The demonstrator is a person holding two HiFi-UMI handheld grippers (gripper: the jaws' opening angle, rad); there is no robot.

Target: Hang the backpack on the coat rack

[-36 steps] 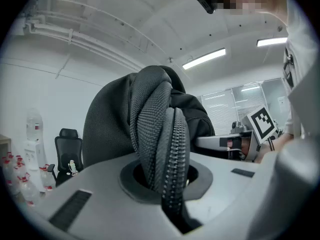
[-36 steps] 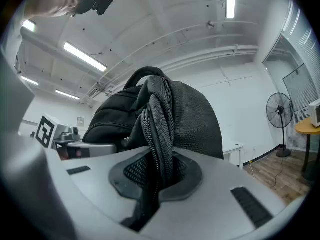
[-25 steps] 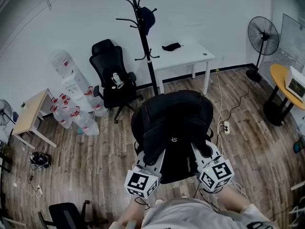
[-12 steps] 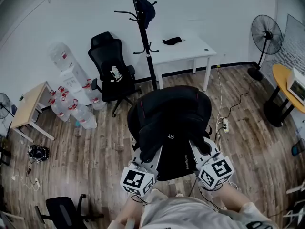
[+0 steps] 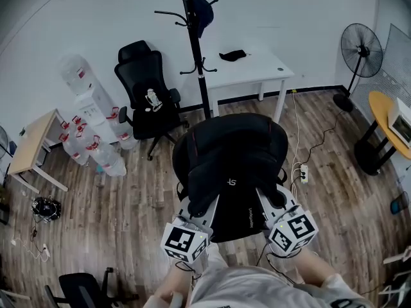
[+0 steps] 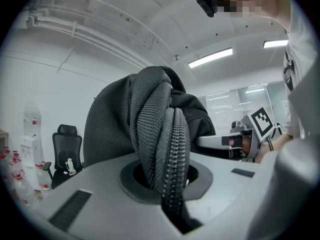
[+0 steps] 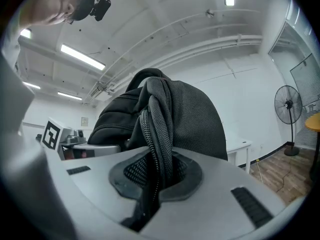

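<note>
left gripper (image 5: 198, 209), right gripper (image 5: 273, 203) both clamped on backpack (image 5: 231, 159) fabric; bag near, centre; coat rack (image 5: 198, 56) far. grips firm, bag level, approach rack, raise top above bare hook.

Wood floor (image 5: 128, 217), white wall (image 5: 115, 11), white desk (image 5: 250, 66), black office chair (image 5: 144, 101) (fan (image 5: 361, 43) standing at right).

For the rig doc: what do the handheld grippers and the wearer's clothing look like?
Both the left gripper and right gripper have light grey bodies, each topped by a white cube with black square markers. The person wears a light top.
</note>
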